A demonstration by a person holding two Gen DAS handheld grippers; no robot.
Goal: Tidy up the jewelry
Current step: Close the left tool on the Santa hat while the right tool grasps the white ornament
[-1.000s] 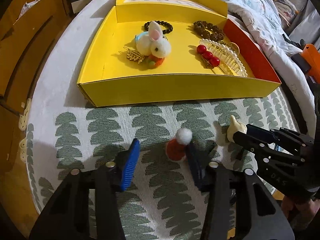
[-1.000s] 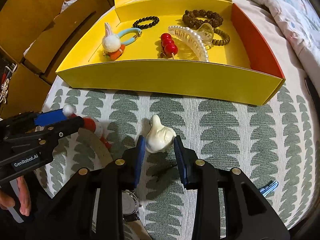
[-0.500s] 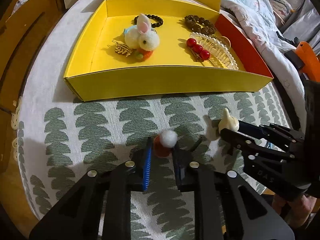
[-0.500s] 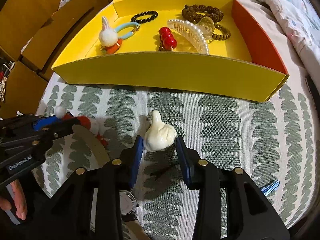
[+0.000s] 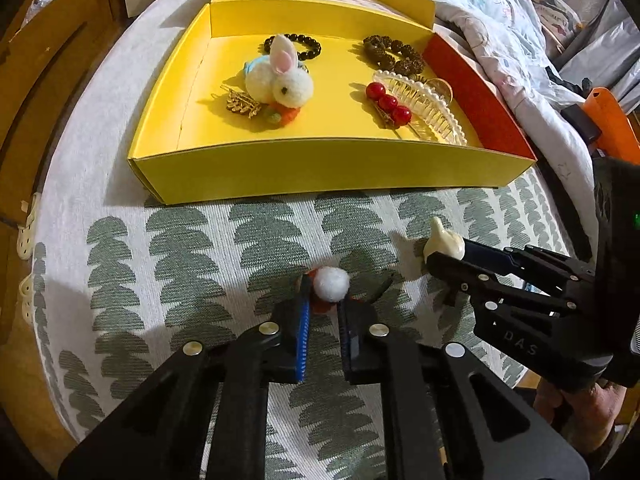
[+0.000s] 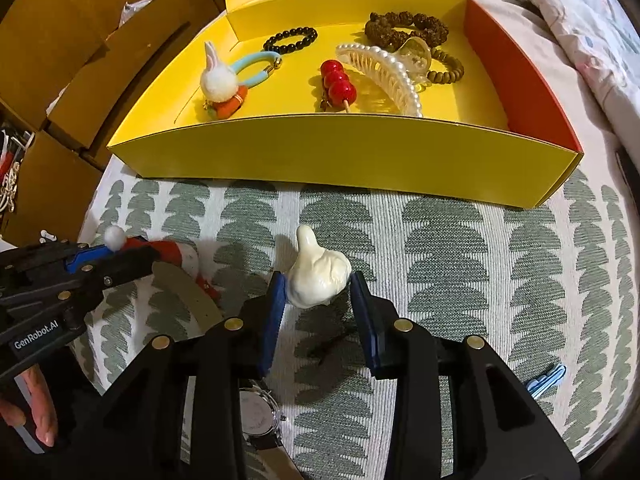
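Note:
My left gripper (image 5: 322, 312) is shut on a red Santa-hat hair clip with a white pompom (image 5: 331, 284), low over the green-patterned cloth; it also shows in the right wrist view (image 6: 120, 249). My right gripper (image 6: 318, 294) holds a cream garlic-shaped clip (image 6: 318, 272) between its pads, just above the cloth; that clip shows in the left wrist view (image 5: 444, 243). The yellow tray (image 5: 332, 168) lies beyond both and holds a bunny hair tie (image 5: 282, 78), a red bead pin (image 5: 388, 103), a pearl claw clip (image 5: 424, 106) and bead bracelets (image 5: 394, 54).
A wristwatch (image 6: 258, 416) and its tan strap (image 6: 188, 292) lie on the cloth under my right gripper. A blue clip (image 6: 546, 378) lies at the right. Bedding (image 5: 500, 20) is heaped right of the tray. Wooden furniture (image 6: 60, 40) stands left.
My left gripper has closed from wide open onto the Santa-hat clip and moved nearer the tray. My right gripper has kept hold of the garlic clip and lifted slightly.

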